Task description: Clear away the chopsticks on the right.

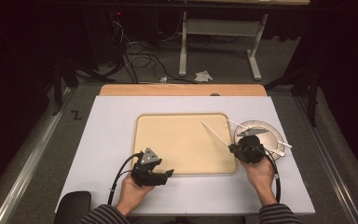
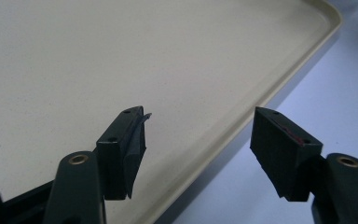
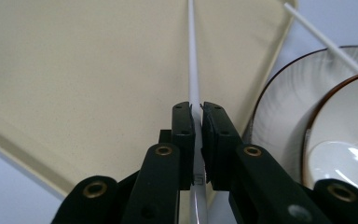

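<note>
At a white table top (image 1: 107,140), you work around a beige tray (image 1: 177,140), the landmark for all that follows: its bed lies bare, so the setting is, by the look of it, barely begun. Just off the tray's right edge sits a plate (image 1: 271,135) with a bowl (image 3: 349,140) on it, and a second white stick (image 1: 242,127) rests across that plate, not yet moved. Your right gripper (image 1: 240,148) hangs over the tray's right rim, its jaws clamped on a thin white utensil handle (image 3: 193,70) that reaches out over the tray's bed towards its far side; whether it is a chopstick or a spoon handle cannot be told. Your left gripper (image 1: 168,173) waits at the tray's near left corner, jaws apart and holding nothing. Judging from this, one utensil is in hand, its landing still to come, and the other awaits its turn.
</note>
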`<state>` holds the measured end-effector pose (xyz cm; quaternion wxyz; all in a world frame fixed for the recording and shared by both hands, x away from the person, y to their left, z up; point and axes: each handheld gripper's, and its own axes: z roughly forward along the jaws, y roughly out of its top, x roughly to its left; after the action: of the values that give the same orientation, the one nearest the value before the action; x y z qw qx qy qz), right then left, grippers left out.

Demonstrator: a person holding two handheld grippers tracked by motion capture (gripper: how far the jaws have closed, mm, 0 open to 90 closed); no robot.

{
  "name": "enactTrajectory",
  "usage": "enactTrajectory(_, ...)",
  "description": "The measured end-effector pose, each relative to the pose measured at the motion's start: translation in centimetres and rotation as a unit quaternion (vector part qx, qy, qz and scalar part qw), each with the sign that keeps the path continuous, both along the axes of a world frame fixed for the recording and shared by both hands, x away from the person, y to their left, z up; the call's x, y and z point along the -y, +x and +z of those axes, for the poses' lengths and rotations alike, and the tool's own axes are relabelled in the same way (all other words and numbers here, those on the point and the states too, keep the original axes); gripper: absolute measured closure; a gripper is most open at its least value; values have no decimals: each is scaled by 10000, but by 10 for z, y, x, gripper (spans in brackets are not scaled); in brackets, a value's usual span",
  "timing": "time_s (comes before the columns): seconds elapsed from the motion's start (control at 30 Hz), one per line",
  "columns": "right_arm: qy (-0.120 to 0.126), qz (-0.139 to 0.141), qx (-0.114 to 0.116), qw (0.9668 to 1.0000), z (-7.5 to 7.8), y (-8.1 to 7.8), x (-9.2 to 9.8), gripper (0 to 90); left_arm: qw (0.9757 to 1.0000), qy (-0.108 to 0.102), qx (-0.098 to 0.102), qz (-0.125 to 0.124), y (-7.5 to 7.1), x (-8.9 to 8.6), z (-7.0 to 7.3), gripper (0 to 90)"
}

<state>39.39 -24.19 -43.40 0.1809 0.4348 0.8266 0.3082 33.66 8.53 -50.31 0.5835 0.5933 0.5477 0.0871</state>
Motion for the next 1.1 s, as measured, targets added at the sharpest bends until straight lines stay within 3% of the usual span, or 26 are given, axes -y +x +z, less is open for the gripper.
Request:
enactTrajectory(0.13, 115, -83, -62, 9999, -5, 6, -6, 857, 10000, 27, 15, -16, 0, -1, 0, 357)
enactTrajectory(0.4, -60, -87, -155, 9998, -16, 13, -20, 855, 10000, 22, -10, 27, 1, 2, -2, 358)
enactTrajectory(0.57, 15, -127, -351, 9993, -29, 15, -25, 854, 10000, 77, 28, -35, 1, 1, -1, 357)
enactTrajectory(1.1, -102, -120, -563, 9983, -48, 23, -36, 850, 9999, 98, 12, -38, 2, 2, -2, 357)
